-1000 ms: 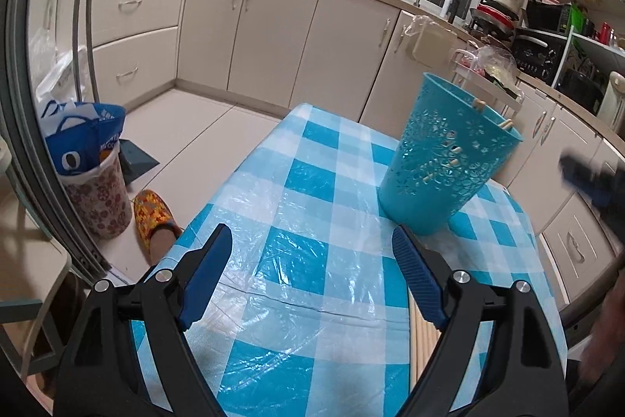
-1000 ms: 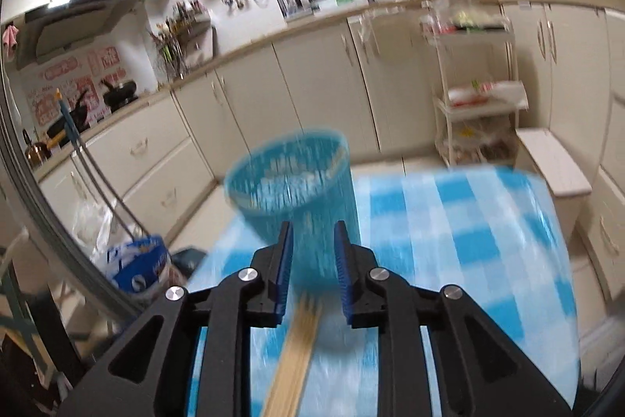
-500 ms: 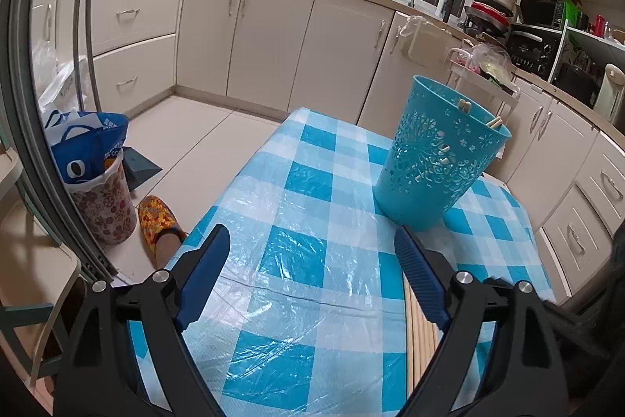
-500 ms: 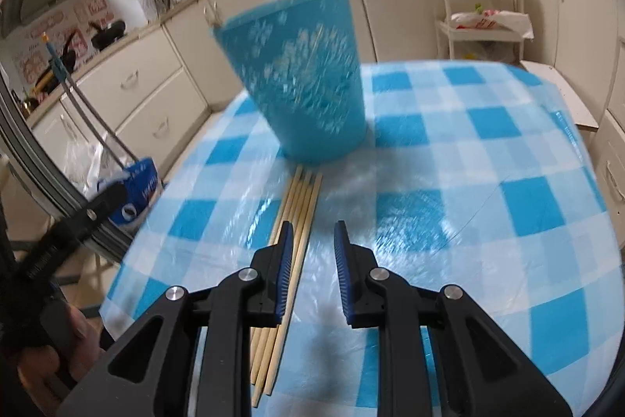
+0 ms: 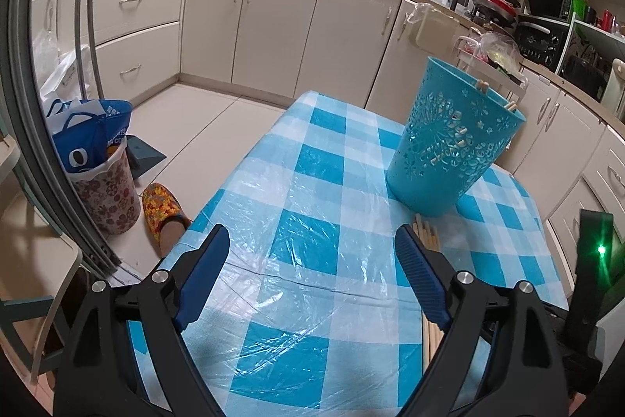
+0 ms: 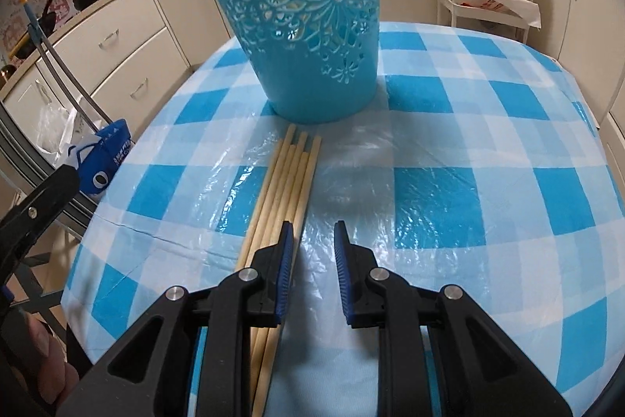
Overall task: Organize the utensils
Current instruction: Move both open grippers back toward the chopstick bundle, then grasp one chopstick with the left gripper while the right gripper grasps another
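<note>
The chopsticks (image 6: 287, 178) lie just before the teal basket (image 6: 308, 26); right gripper (image 6: 312, 241) above them, fingers narrowly apart, empty. Left gripper (image 5: 312, 253) fingers spread wide.

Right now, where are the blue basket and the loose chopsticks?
blue basket (image 6: 312, 38), right wrist view, middle of its patterned wall.
chopsticks (image 6: 287, 178), right wrist view, middle of the bundle lying on the tablecloth.

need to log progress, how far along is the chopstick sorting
Done: a few chopsticks already stand in the basket. In hand: nothing; the right gripper is narrowly open and empty, low beside the bundle on the table. The left gripper is wide open and empty. Left: that bundle.
</note>
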{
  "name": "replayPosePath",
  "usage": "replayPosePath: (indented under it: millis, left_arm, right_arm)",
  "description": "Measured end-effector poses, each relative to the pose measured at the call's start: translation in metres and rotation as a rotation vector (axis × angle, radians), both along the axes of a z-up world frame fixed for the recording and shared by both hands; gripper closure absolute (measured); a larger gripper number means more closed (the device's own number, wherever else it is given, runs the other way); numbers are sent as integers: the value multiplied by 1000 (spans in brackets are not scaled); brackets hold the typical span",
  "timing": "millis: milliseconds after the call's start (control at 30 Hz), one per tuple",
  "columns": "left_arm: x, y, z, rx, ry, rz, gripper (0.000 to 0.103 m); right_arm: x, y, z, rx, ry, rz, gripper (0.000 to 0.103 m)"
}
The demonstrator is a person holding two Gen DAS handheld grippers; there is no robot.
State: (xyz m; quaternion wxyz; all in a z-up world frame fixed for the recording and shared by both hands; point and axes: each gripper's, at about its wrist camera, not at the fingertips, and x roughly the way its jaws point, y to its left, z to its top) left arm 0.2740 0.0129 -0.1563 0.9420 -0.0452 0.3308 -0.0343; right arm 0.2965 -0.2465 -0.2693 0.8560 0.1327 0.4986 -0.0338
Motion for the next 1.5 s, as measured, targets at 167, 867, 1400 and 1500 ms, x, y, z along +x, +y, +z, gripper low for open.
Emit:
replayPosePath:
  millis: [167,867,1400,1500]
  left_arm:
    - [3,-6,-3,6,15,-17,20]
    - [68,-100,-52,308,252,-209,20]
    - [83,-118,-57,308,300,-296,62]
    - [87,-122,-56,314,311,-301,61]
  right_arm:
    - [8,7,-1,-67,9,35,81]
    - [-20,-30,2,-42,4,74,90]
    - [3,-32,0,-30,8,165,92]
    - [6,-36,0,-41,36,182,91]
